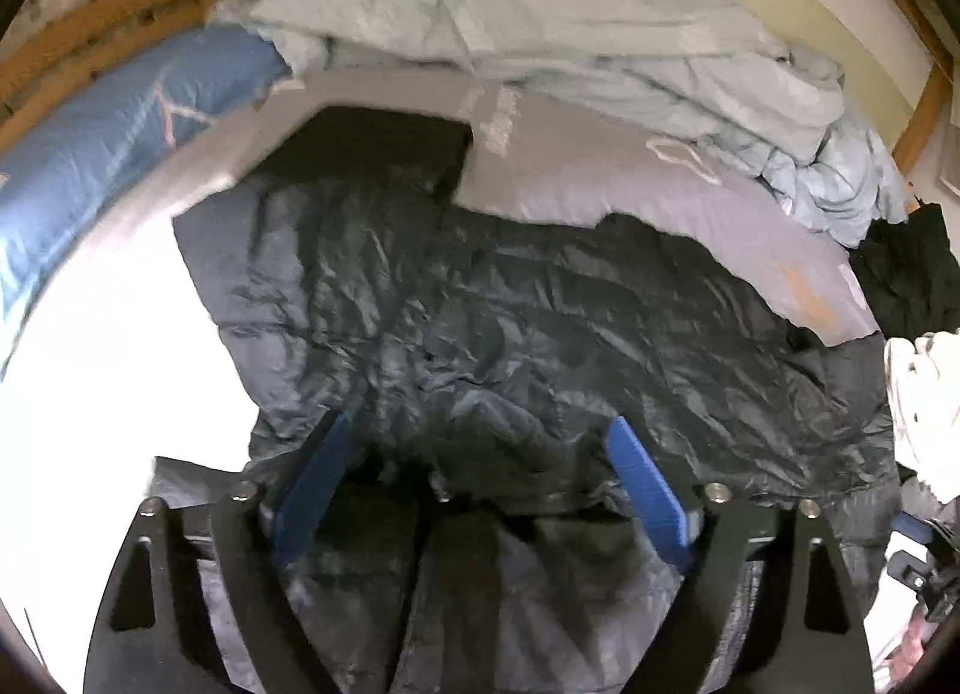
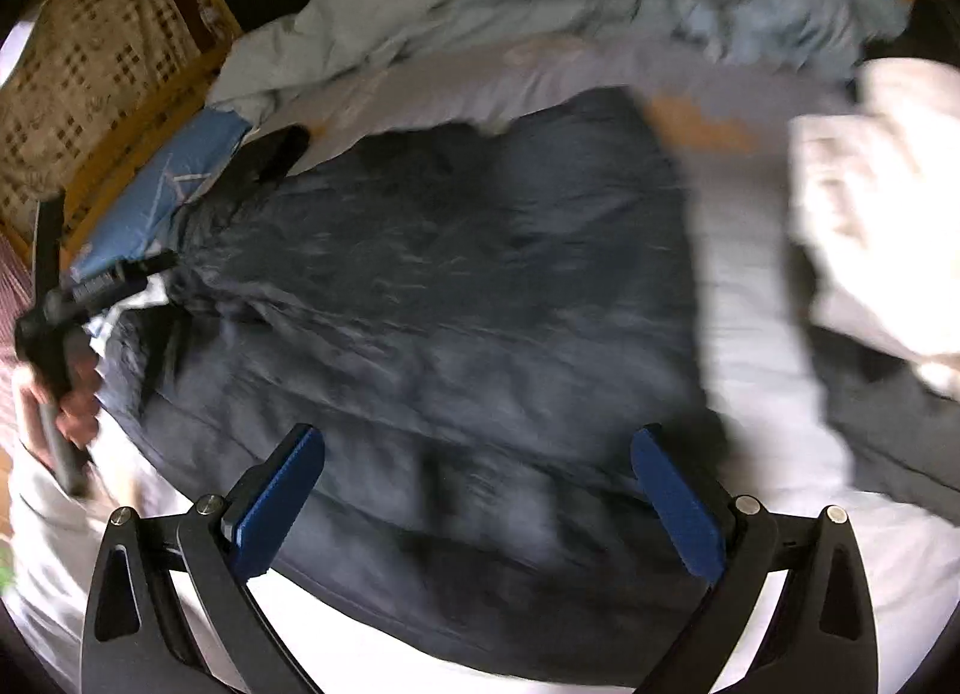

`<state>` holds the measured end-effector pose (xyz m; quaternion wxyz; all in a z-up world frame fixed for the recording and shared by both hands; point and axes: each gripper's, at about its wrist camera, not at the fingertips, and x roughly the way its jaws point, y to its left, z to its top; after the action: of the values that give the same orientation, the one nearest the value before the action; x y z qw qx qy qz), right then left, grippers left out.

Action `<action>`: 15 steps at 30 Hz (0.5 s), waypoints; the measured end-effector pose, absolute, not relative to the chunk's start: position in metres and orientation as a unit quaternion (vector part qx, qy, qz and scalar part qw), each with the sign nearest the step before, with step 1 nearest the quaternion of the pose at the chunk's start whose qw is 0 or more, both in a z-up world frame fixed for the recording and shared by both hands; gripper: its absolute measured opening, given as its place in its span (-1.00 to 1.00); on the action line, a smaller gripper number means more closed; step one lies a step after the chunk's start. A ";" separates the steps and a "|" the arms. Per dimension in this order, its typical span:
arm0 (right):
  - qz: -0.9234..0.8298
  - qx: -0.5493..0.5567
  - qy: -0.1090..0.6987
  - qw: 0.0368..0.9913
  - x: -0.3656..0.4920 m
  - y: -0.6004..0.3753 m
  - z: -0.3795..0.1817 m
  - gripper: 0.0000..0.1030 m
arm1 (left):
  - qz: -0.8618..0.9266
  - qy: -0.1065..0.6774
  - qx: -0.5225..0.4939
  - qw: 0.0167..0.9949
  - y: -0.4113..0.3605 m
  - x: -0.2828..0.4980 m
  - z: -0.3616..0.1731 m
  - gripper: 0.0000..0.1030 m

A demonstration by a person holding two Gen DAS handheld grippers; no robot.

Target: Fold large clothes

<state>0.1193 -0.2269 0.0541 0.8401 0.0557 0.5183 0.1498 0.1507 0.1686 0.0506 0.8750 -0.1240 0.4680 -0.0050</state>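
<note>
A dark navy puffer jacket lies spread over the bed, crumpled and shiny. My left gripper stands at its near edge with the blue fingers wide apart. A bunched fold of the jacket sits between them and drapes over the gripper's base; the pads do not visibly press on it. In the blurred right wrist view the jacket fills the middle. My right gripper hovers over its near hem, open, with nothing between its fingers. At the left edge a hand holds the left gripper's black frame.
A rumpled light blue duvet is heaped at the far side, with a grey pad under the jacket's top. A blue pillow and wooden bed frame lie left. A cream garment and black cloth sit right.
</note>
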 end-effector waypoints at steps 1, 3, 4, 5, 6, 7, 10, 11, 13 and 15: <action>0.154 0.063 0.532 0.831 0.132 -0.216 0.052 0.99 | -0.022 0.492 -0.139 0.859 0.169 0.157 0.042 0.65; 0.148 0.062 0.560 0.813 0.156 -0.196 0.042 0.99 | -0.041 0.536 -0.160 0.828 0.169 0.166 0.026 0.57; 0.140 0.057 0.579 0.801 0.169 -0.185 0.032 0.99 | -0.030 0.536 -0.156 0.829 0.169 0.166 0.024 0.49; 0.131 0.050 0.591 0.794 0.178 -0.177 0.025 0.97 | -0.017 0.530 -0.140 0.836 0.168 0.164 0.025 0.49; 0.117 0.039 0.600 0.791 0.188 -0.169 0.018 0.94 | -0.011 0.527 -0.127 0.840 0.168 0.163 0.027 0.49; 0.100 0.022 0.600 0.794 0.197 -0.161 0.013 0.94 | -0.007 0.523 -0.121 0.844 0.169 0.161 0.030 0.49; 0.065 -0.014 0.591 0.804 0.221 -0.146 -0.002 0.94 | -0.017 0.520 -0.149 0.841 0.178 0.158 0.034 0.49; 0.060 -0.023 0.591 0.804 0.230 -0.142 -0.006 0.94 | -0.016 0.519 -0.156 0.840 0.181 0.157 0.035 0.49; 0.046 -0.030 0.587 0.808 0.248 -0.138 -0.015 0.94 | -0.003 0.516 -0.156 0.842 0.187 0.156 0.037 0.49; 0.030 -0.035 0.582 0.812 0.265 -0.137 -0.021 0.94 | 0.017 0.511 -0.147 0.847 0.193 0.155 0.040 0.49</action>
<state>0.2654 -0.1370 -0.0211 0.8119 -0.0346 0.5820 0.0300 0.1552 0.1933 0.0401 0.8467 -0.1470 0.5110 0.0171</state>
